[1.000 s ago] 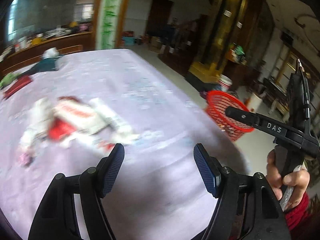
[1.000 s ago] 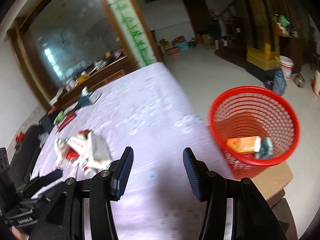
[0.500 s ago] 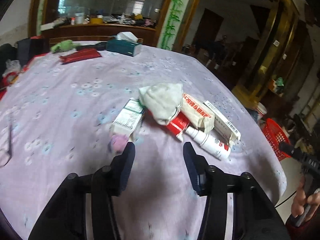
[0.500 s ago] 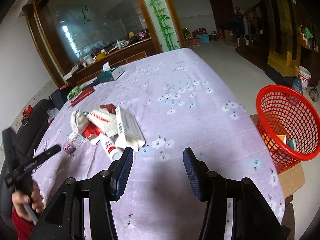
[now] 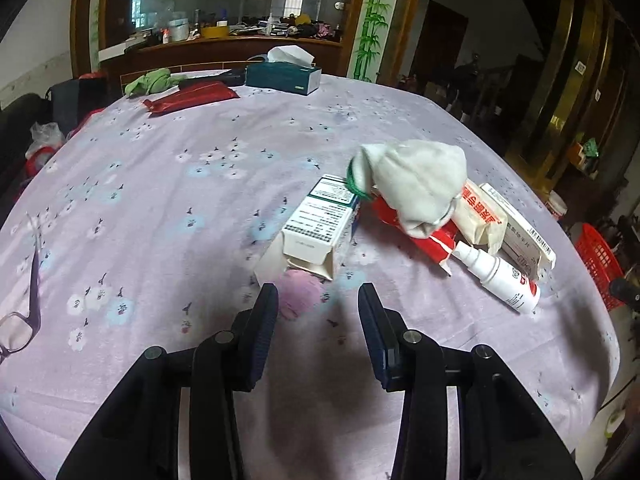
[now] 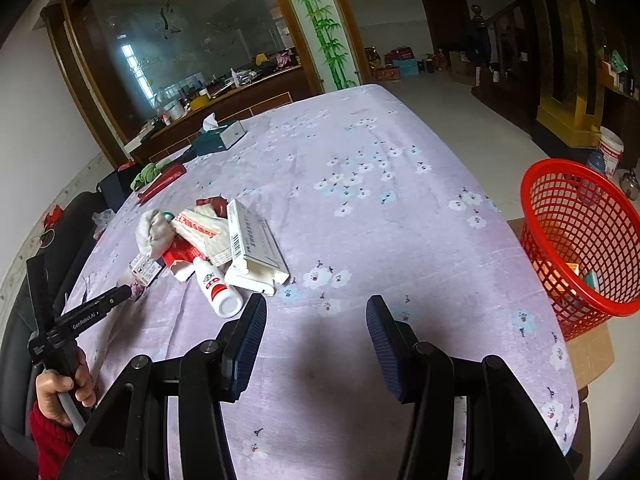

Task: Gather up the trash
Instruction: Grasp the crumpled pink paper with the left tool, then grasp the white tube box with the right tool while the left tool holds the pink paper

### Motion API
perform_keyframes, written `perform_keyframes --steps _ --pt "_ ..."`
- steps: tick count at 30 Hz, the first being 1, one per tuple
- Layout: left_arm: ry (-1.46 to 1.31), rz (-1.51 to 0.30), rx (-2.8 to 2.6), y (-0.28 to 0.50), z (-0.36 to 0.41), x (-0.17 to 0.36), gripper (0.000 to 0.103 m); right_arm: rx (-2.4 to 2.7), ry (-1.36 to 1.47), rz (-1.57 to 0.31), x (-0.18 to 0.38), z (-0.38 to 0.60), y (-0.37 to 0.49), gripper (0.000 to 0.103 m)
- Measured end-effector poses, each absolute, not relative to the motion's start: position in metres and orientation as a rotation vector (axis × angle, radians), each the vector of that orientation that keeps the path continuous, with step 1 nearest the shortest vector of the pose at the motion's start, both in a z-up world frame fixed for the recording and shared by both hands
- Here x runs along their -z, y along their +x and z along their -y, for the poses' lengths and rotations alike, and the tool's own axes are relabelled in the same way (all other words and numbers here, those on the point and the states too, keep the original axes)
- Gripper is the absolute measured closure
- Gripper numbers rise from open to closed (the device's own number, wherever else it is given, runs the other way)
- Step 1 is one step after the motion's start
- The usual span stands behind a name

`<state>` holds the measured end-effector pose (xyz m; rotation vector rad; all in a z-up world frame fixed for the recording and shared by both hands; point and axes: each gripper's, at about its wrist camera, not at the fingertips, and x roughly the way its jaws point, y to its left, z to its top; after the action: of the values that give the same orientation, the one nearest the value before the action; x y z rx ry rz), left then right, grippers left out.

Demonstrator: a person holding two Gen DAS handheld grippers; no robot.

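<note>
Trash pile (image 5: 420,216) faces open left gripper (image 5: 318,312).

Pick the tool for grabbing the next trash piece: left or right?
Left. The left tool is open, with the pink wad just ahead of its tips. The right tool is open over bare cloth, beside the pile.

tissue box (image 5: 283,76) far edge | red pouch (image 5: 191,96) | green cloth (image 5: 150,81) | glasses (image 5: 20,320) left
</note>
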<state>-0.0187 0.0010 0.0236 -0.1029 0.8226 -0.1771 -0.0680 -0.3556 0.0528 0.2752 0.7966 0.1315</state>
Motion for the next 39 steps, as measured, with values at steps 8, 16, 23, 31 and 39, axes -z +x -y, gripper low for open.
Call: perform_keyframes --steps 8,16,23,31,39 --pt "-0.081 -0.855 0.188 -0.003 0.004 -0.02 0.063 -0.142 0.259 -0.808 -0.05 0.349 -0.067 0.047" --pt "-0.04 -0.943 0.2 0.006 0.016 -0.008 0.063 -0.146 0.259 -0.823 -0.051 0.347 -0.056 0.047" --pt "-0.081 -0.93 0.21 -0.009 0.017 -0.009 0.08 -0.2 0.202 -0.833 -0.058 0.319 -0.035 0.047" --pt "-0.095 -0.853 0.314 -0.042 0.039 -0.025 0.08 -0.205 0.039 -0.875 -0.045 0.267 0.009 0.047" --pt "-0.072 -0.8 0.349 -0.056 0.064 -0.029 0.08 -0.138 -0.05 -0.876 -0.035 0.257 0.023 0.083"
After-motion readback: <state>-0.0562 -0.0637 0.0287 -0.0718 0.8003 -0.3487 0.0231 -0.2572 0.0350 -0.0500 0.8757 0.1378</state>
